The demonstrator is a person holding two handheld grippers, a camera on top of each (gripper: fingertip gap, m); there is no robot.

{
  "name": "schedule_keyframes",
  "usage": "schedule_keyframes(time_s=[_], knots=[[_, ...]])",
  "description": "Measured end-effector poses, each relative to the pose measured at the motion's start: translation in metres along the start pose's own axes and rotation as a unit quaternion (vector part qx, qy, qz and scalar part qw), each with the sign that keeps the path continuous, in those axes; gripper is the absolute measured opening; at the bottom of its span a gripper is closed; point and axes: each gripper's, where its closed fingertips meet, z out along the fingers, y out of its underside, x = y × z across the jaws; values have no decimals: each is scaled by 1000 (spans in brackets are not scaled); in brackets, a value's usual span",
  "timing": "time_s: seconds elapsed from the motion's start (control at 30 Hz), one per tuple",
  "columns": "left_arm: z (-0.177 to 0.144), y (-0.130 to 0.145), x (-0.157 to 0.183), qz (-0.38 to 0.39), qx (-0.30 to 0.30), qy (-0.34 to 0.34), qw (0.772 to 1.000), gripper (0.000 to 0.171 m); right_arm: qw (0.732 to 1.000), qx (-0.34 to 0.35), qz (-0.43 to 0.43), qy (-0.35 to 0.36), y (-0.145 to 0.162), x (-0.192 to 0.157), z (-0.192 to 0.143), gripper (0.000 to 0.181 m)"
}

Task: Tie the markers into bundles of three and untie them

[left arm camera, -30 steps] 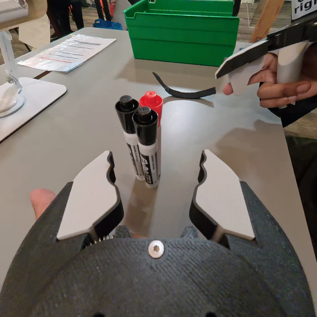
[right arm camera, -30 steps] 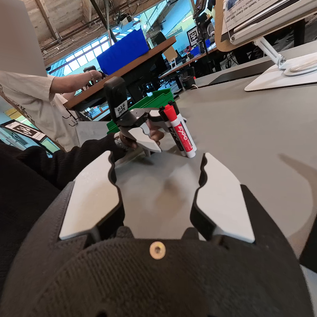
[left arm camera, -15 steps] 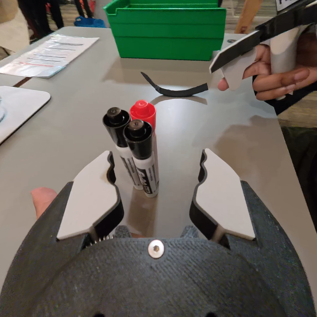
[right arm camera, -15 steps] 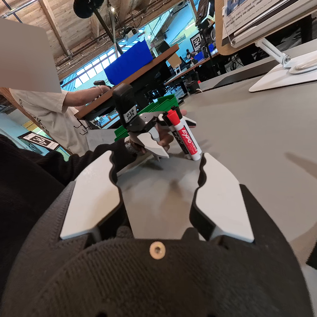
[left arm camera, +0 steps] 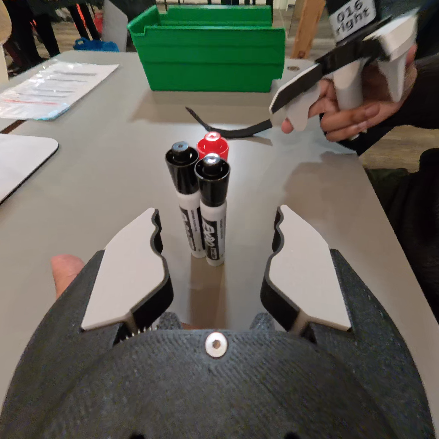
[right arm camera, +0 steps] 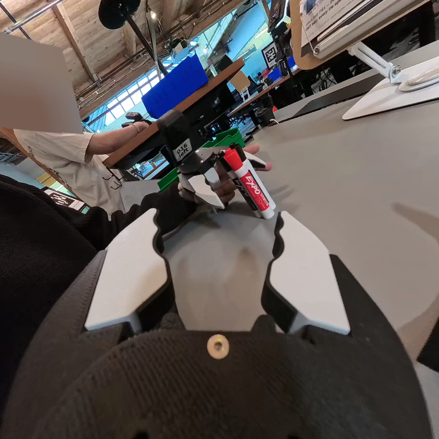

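Note:
Three markers stand upright in a cluster on the grey table (left arm camera: 99, 180): two black markers (left arm camera: 190, 204) in front and a red marker (left arm camera: 212, 148) behind. My left gripper (left arm camera: 217, 210) is open, with the markers between its fingertips and not touched. A black strap (left arm camera: 228, 129) lies flat and loose behind the markers. My right gripper (right arm camera: 217, 213) is open and empty; in the left wrist view it (left arm camera: 280, 104) hovers just above the strap's right end. The right wrist view shows the markers (right arm camera: 251, 187) with the left gripper (right arm camera: 206, 190) around them.
A green bin (left arm camera: 209, 59) stands at the table's far edge. A sheet of paper in a plastic sleeve (left arm camera: 52, 88) lies at the far left, and a white stand base (left arm camera: 21, 161) is at the left. A person (right arm camera: 66, 152) is at another desk in the background. It is some 30 cm from my left tips to the white stand base (left arm camera: 21, 161).
My right gripper has come a little lower and closer to the strap's end and the markers. My left gripper stays open around the standing markers. The markers and strap have not moved.

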Motion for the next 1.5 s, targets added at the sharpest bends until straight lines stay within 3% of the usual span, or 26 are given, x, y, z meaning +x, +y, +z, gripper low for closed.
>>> schedule_keyframes(time_s=[0.37,0.83,1.27,1.4,1.5], knots=[[-5,-9,0,-19,39,9,999,90,1000,-24,1,7,15,7,10,93],[-2,-12,6,-45,44,37,997,91,999,-34,6,-2,22,3,14,92],[-20,-1,0,-72,27,-63,995,89,999,-39,14,-1,25,3,16,92],[-26,12,-10,-126,-16,-142,982,81,999,-38,16,-3,25,1,17,92],[-26,23,-9,-123,-57,-159,978,69,999,-39,15,-7,25,-3,17,92]])
